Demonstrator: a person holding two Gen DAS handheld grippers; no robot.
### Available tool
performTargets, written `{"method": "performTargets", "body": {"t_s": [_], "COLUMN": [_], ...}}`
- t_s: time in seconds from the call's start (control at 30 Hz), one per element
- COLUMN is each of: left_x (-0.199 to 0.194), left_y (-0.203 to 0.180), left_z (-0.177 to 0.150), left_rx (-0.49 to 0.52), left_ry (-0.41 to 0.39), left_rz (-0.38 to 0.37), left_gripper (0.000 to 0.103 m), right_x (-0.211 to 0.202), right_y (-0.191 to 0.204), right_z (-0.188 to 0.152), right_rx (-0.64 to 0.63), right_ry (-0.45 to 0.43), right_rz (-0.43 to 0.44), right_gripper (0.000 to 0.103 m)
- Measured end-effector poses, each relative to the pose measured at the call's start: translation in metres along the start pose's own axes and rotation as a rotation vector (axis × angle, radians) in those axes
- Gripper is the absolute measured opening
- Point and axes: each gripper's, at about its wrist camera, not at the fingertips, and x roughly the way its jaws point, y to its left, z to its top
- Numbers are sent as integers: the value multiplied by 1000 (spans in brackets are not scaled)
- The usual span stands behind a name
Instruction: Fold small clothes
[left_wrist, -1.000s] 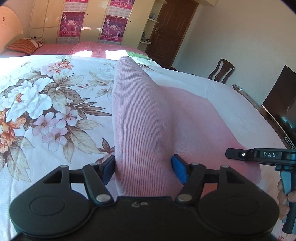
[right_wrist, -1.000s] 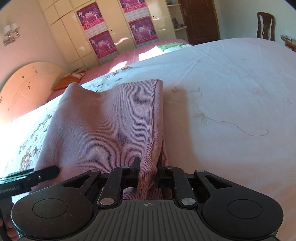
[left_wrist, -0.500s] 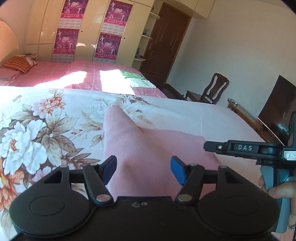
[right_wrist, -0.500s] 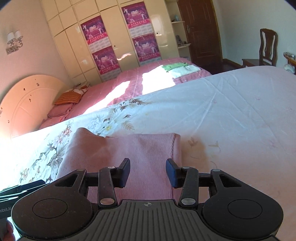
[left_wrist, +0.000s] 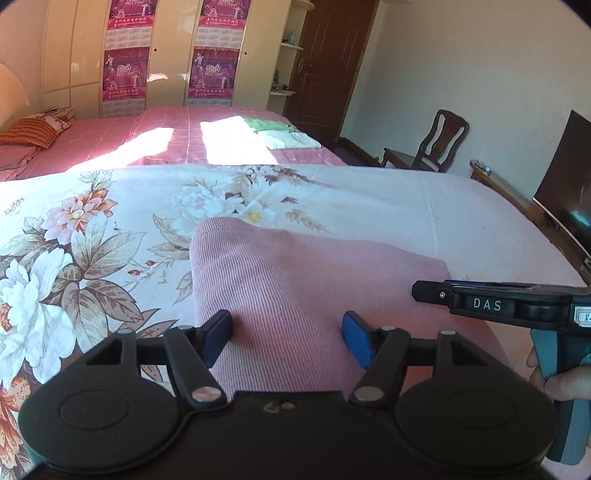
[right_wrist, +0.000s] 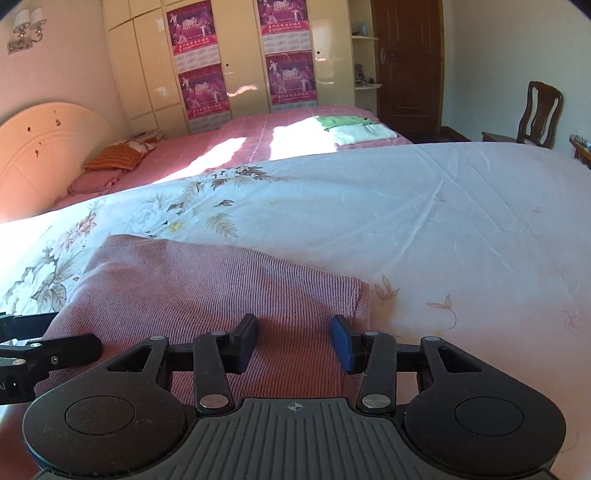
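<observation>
1. The right gripper (right_wrist: 294, 343) was closed on the edge of the pink knit garment (right_wrist: 207, 295); now its jaws are apart and nothing is between them.
2. The garment, lifted before, now lies flat and folded on the floral bedsheet (left_wrist: 92, 236).
3. Both grippers, the left gripper (left_wrist: 287, 343) also, have pulled back from it.

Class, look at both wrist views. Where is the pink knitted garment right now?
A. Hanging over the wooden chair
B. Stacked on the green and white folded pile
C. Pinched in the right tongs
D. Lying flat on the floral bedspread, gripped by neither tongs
D: the pink knitted garment lies flat on the floral bedspread, and both the left tongs and the right tongs stand open above it.
</observation>
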Motion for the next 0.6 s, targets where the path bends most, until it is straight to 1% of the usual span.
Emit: {"method": "performTargets", "body": {"t_s": [0.07,0.13,0.17,0.2,0.27,0.3,0.33,0.4,0.47,0.6], "left_x": [-4,5,10,13,10,5,1,-16,-30,-53], "left_y": [-5,-10,-11,-12,-11,-11,-10,-8,-9,-12], "left_z": [1,-2,-4,-7,-8,-6,-6,-8,-15,-35], "left_rx": [20,48,60,77,76,65,54,37,47,64], "left_ry": [-21,18,36,34,35,39,38,27,12,-7], "left_rz": [2,17,35,50,51,50,45,26,22,5], "left_gripper": [63,64,65,67,67,67,67,67,67,67], "right_x": [-13,-20,-19,-14,-4,-5,-12,-28,-50,-80], "right_y": [2,8,11,14,15,13,11,11,14,20], "right_z": [6,7,7,6,1,-1,-2,-4,-11,-35], "right_rx": [19,13,4,-14,-20,-5,14,14,-14,-27], "right_ry": [-34,-56,-53,-30,28,31,17,-8,-31,-27], "right_rz": [35,46,46,32,-12,-8,5,26,35,75], "right_gripper": [44,44,44,44,44,44,44,44,44,44]}}
